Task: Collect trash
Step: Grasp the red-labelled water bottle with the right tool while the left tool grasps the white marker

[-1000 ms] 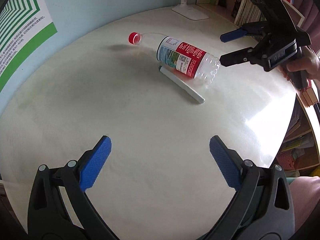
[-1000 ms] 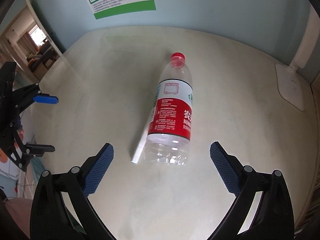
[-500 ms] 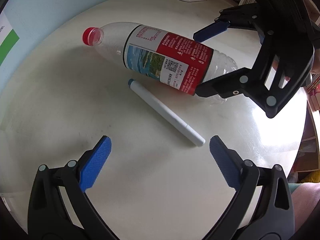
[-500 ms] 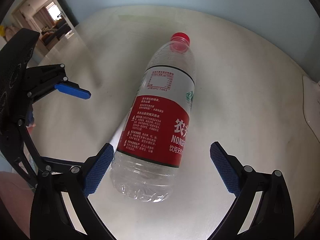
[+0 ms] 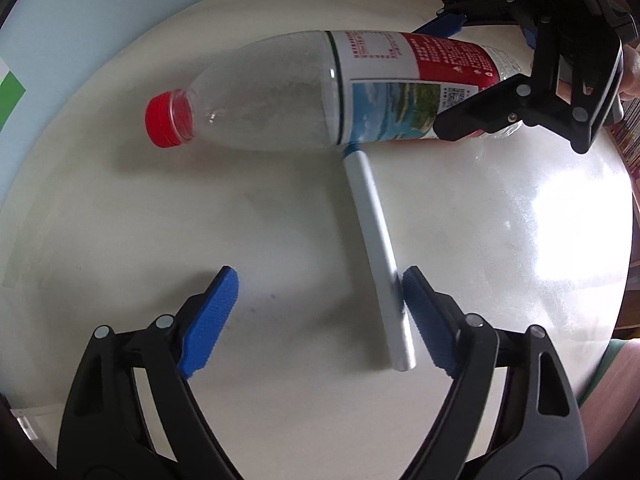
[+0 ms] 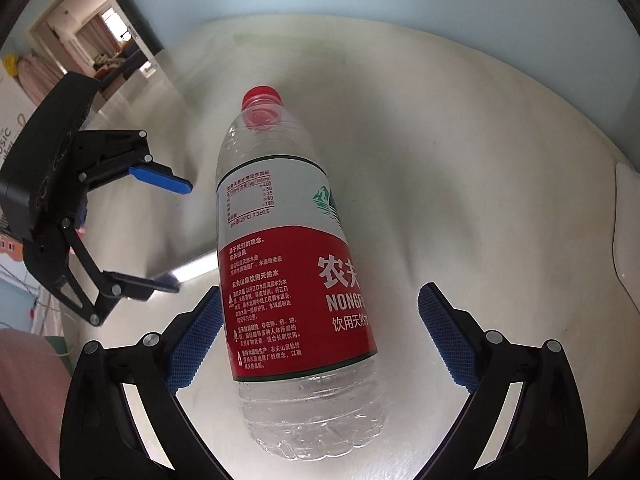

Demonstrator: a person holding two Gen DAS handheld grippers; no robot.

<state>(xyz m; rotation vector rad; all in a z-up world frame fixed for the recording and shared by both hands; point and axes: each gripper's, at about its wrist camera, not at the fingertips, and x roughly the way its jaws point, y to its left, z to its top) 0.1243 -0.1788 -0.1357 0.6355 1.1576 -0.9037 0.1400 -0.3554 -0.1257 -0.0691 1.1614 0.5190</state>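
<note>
Both grippers closer, pen (image 5: 378, 256) beside bottle (image 6: 288, 248)

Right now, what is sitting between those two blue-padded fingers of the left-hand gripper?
In the left wrist view, the left gripper is open around the near end of a slim white pen, close against one pad; the rest is bare cream tabletop.

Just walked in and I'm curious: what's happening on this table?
A person is clearing trash with two handheld grippers. The right gripper, open, straddles the lower end of a lying plastic bottle. The left gripper, also open, brackets a white pen lying on the table. Neither is gripped yet.
</note>
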